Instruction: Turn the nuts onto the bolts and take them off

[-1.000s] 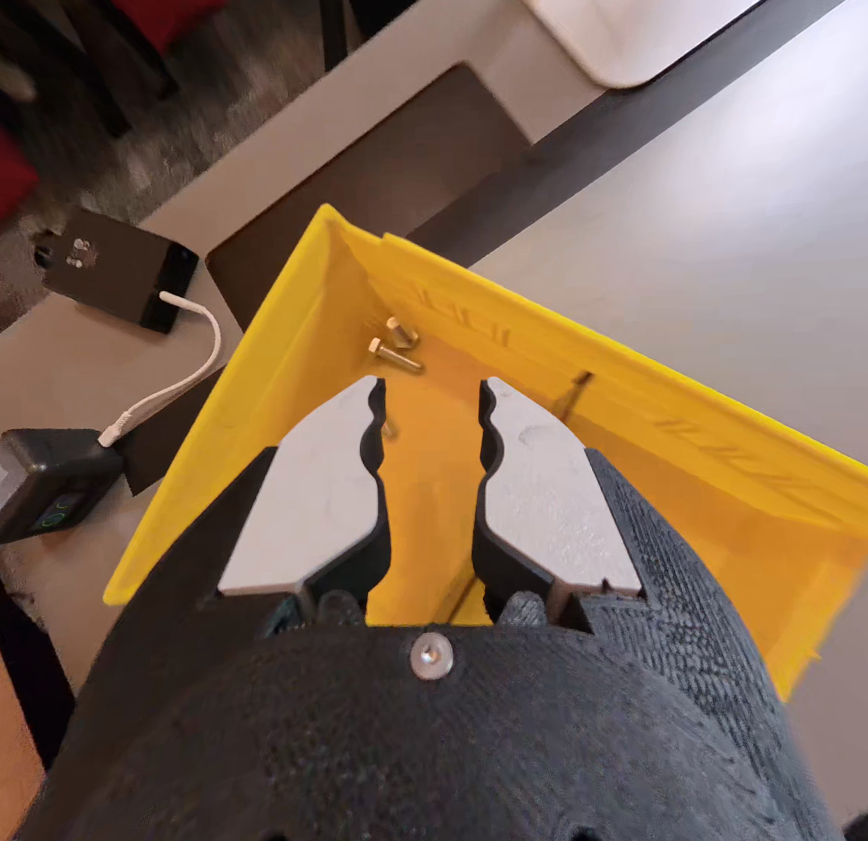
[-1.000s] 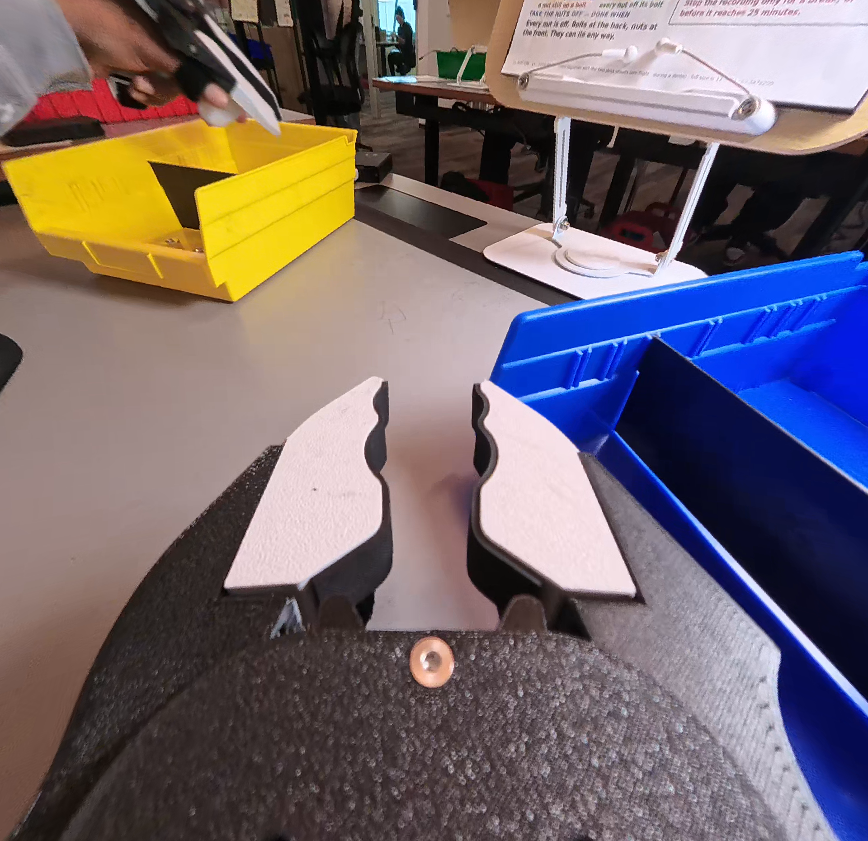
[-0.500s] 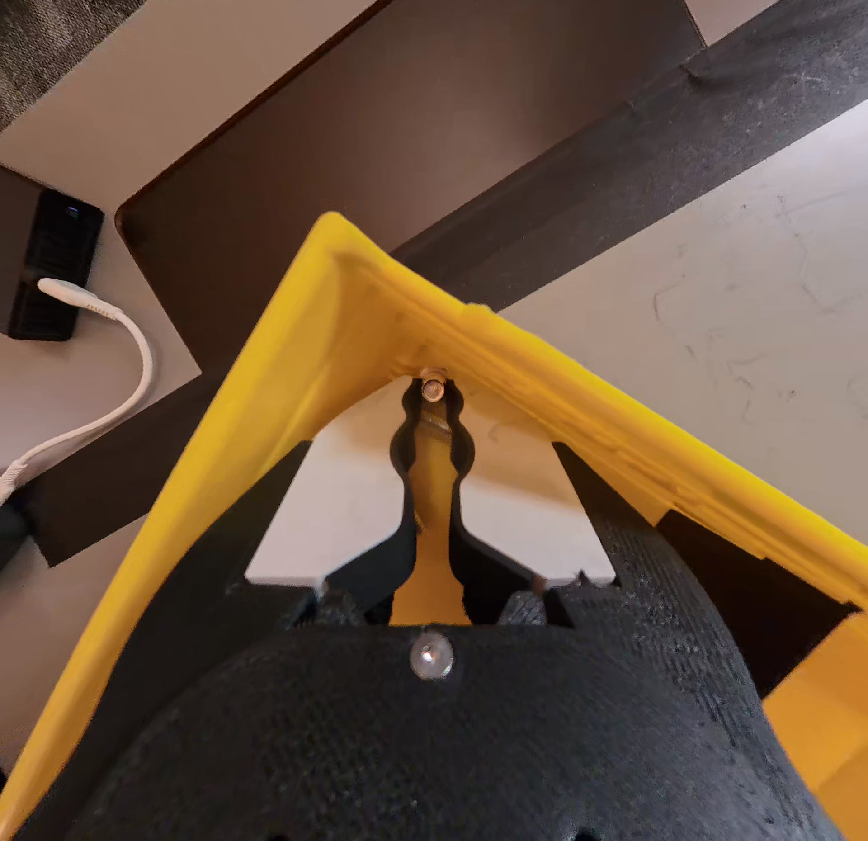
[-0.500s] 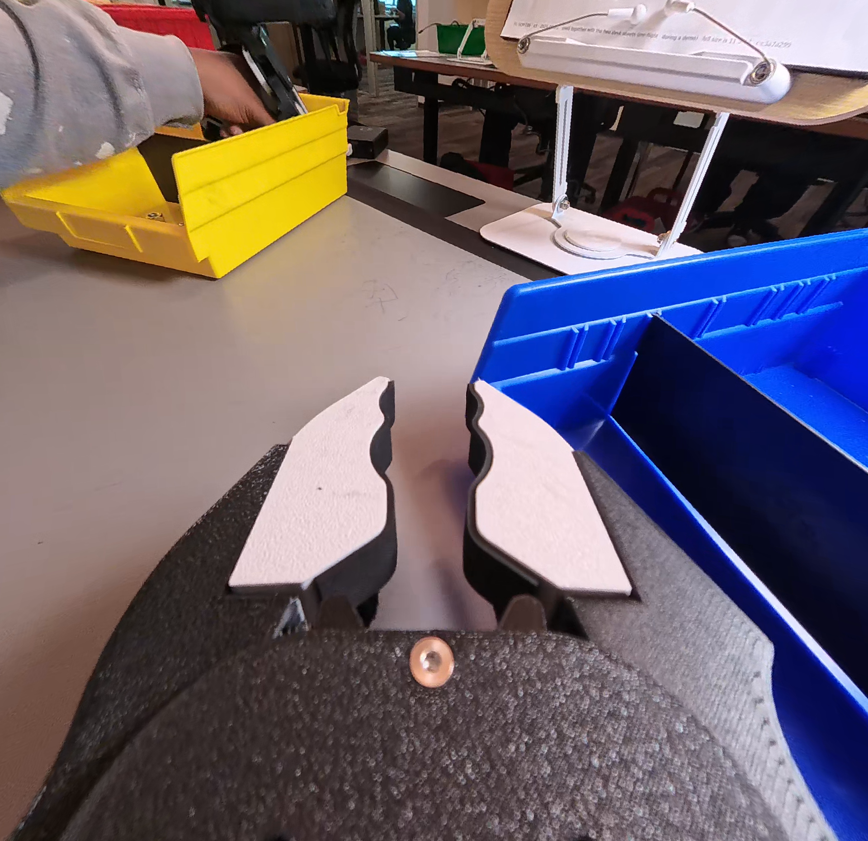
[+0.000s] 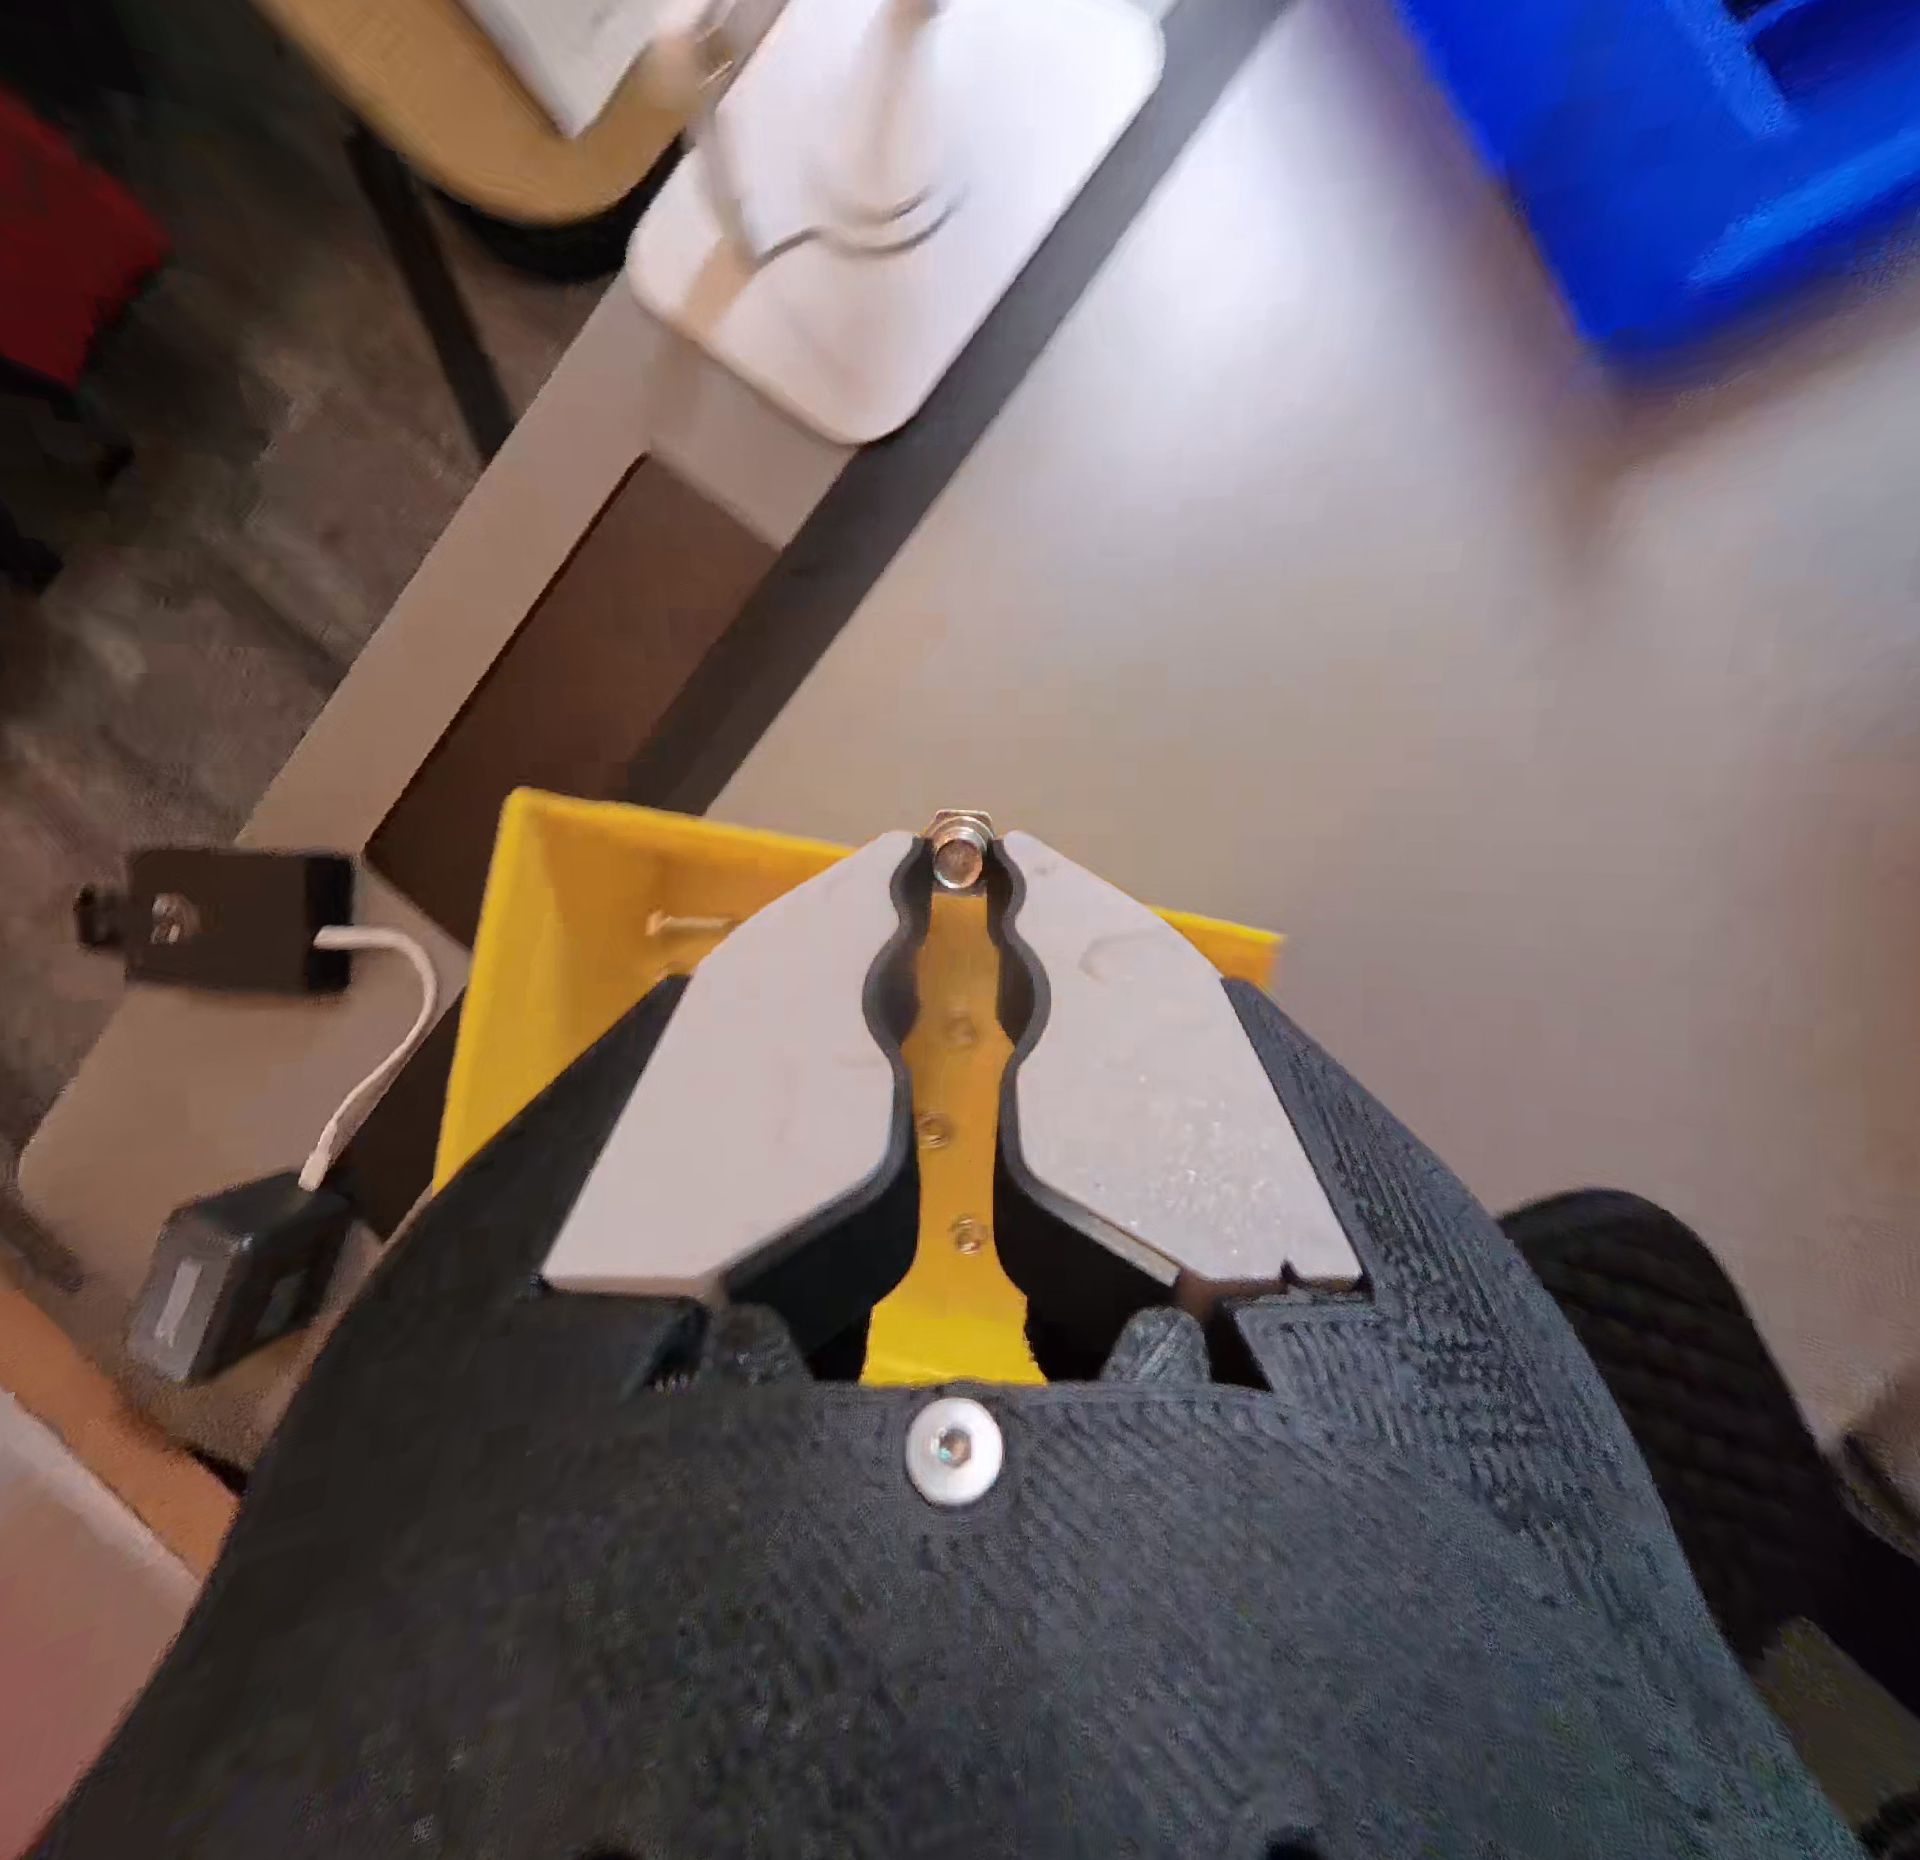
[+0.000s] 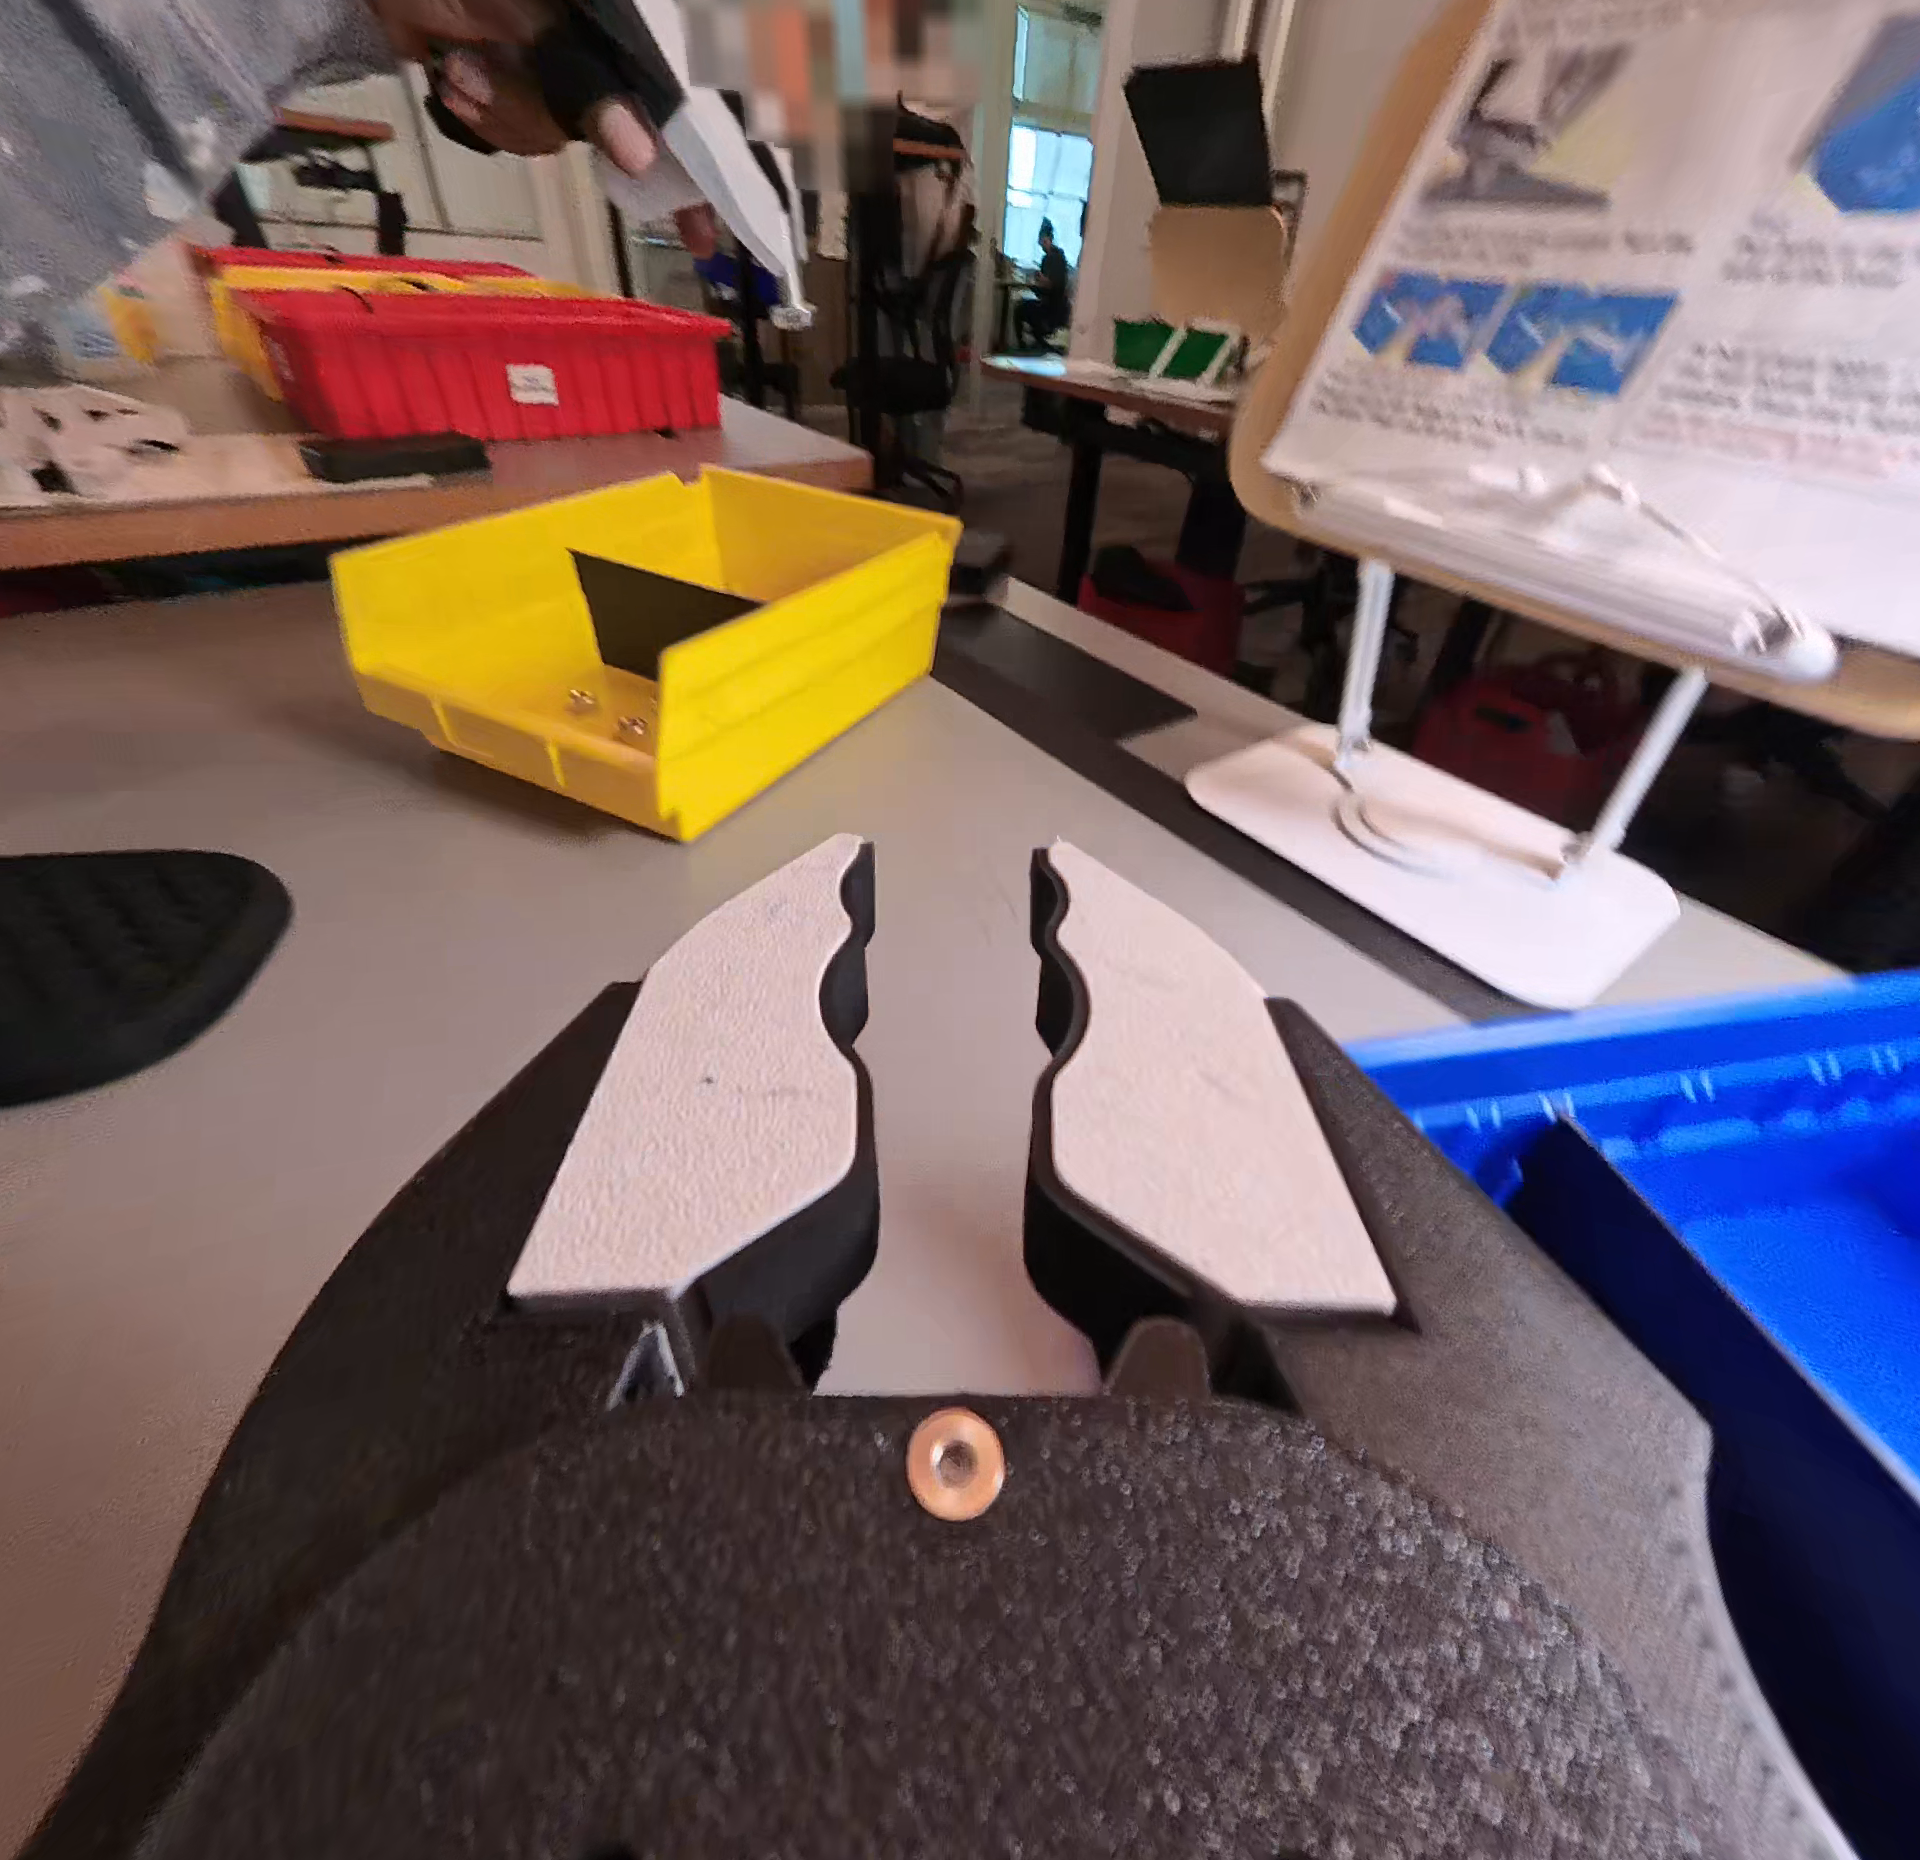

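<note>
My left gripper (image 5: pixel 958 846) is shut on a small silver bolt (image 5: pixel 958 863), seen end-on at the fingertips, and holds it up above the yellow bin (image 5: pixel 566 937). Through the gap between the fingers I see loose nuts (image 5: pixel 932 1130) on the bin floor, and another bolt (image 5: pixel 691 922) lies at its back. The right wrist view shows that gripper (image 6: pixel 732 184) raised in a hand, high over the yellow bin (image 6: pixel 810 647), where nuts (image 6: pixel 631 727) show in front. My right gripper (image 6: pixel 951 865) is open and empty, low over the grey table.
A blue divided bin (image 6: pixel 1662 1135) is right beside my right gripper. A white document stand (image 6: pixel 1455 854) stands at the table's far edge. A black pad (image 6: pixel 104 969) lies at left. Red bins (image 6: pixel 488 366) sit on another table behind. A charger with cable (image 5: pixel 229 1280) lies left of the yellow bin.
My left gripper went down into the yellow bin's corner, shut on a bolt and has lifted it up out of the bin. My right gripper shifted slightly and stays open.
</note>
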A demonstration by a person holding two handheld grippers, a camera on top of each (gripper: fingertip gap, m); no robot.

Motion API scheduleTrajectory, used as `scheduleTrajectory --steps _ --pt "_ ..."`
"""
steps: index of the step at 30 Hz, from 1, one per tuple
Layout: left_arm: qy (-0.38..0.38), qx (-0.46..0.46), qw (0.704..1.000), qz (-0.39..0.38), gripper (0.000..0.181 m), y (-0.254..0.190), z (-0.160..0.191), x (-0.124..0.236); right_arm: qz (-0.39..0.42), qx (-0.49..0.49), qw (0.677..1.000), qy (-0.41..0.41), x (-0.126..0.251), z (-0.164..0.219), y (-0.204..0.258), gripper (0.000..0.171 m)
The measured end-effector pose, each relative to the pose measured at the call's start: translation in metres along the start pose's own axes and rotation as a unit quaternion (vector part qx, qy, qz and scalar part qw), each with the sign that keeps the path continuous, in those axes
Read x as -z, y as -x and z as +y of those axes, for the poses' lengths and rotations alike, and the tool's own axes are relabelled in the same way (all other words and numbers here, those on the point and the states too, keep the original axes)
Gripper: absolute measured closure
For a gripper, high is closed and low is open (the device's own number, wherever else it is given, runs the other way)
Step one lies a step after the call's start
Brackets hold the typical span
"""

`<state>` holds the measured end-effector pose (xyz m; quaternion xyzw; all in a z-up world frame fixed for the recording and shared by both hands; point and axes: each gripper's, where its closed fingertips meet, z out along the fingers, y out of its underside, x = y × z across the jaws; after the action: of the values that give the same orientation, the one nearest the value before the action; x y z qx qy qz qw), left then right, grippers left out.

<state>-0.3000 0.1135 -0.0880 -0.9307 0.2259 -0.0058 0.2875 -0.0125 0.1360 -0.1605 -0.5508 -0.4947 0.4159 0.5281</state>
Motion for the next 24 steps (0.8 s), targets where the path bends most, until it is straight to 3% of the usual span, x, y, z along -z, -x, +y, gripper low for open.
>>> scheduleTrajectory --steps 1,6,11,16,24 --pt "-0.004 -0.020 1.000 0.015 0.170 -0.024 -0.012 0.005 -0.011 0.010 1.000 -0.009 -0.005 -0.014 0.008 0.143" --pt "-0.043 -0.099 0.988 0.108 0.171 -0.141 -0.059 0.010 -0.057 0.053 0.996 -0.043 -0.031 -0.076 0.046 0.140" --pt "-0.071 -0.141 0.974 0.163 0.171 -0.208 -0.076 -0.007 -0.074 0.062 0.995 -0.020 -0.050 -0.082 0.061 0.136" --pt "-0.081 -0.146 0.967 0.191 0.171 -0.226 -0.080 -0.021 -0.061 0.057 0.996 -0.021 -0.054 -0.069 0.055 0.151" --pt "-0.085 -0.127 0.966 0.208 0.171 -0.221 -0.080 -0.027 -0.080 0.027 0.996 -0.032 -0.059 -0.057 0.051 0.151"
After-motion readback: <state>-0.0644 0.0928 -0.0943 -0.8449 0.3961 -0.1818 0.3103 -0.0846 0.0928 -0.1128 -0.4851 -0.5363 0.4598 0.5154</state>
